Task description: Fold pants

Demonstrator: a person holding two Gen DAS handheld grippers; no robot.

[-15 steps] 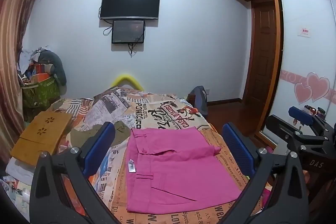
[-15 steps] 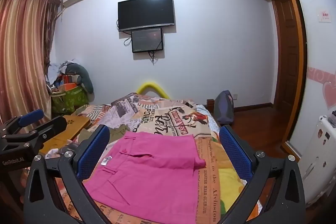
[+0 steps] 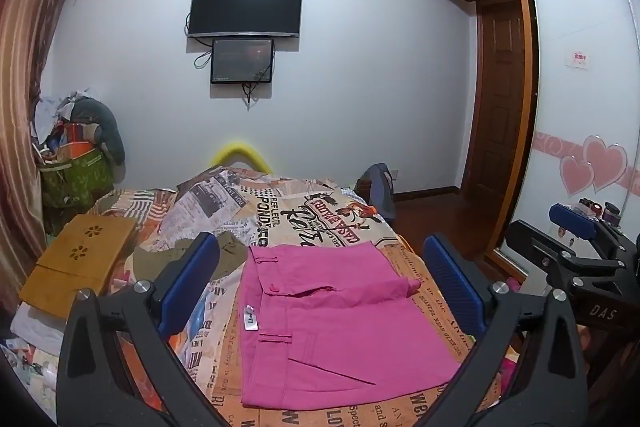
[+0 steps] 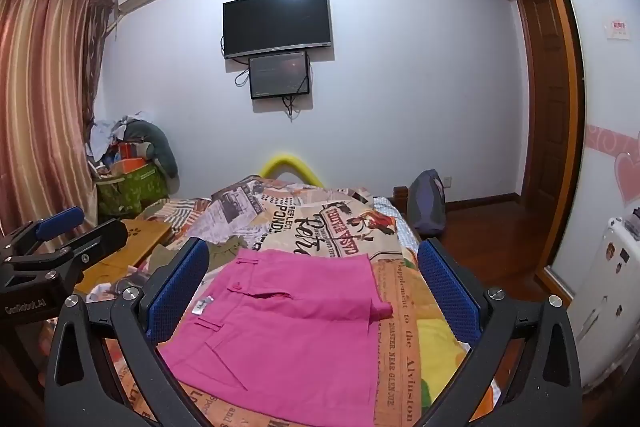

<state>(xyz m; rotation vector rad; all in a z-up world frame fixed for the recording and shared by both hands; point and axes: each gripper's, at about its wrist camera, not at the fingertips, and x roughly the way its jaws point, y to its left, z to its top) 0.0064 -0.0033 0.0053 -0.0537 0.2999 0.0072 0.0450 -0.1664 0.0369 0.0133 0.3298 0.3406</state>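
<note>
Pink pants point(image 3: 332, 327) lie folded into a flat rectangle on the bed point(image 3: 304, 215), with a white label near their left edge; the same pink pants point(image 4: 288, 327) fill the middle of the right wrist view. My left gripper point(image 3: 320, 287) hovers above them, wide open, nothing between its blue pads. My right gripper point(image 4: 312, 287) is held above the pants too, wide open and empty. Each gripper shows at the edge of the other's view: the right gripper point(image 3: 576, 247) at the right, the left gripper point(image 4: 52, 247) at the left.
A newspaper-print cover drapes the bed. An olive garment point(image 3: 188, 259) and a wooden lap tray point(image 3: 80, 259) lie left of the pants. Cluttered bags point(image 3: 72, 163) stand in the left corner, a backpack point(image 3: 380, 191) beside the bed, a wardrobe point(image 3: 580, 107) at right.
</note>
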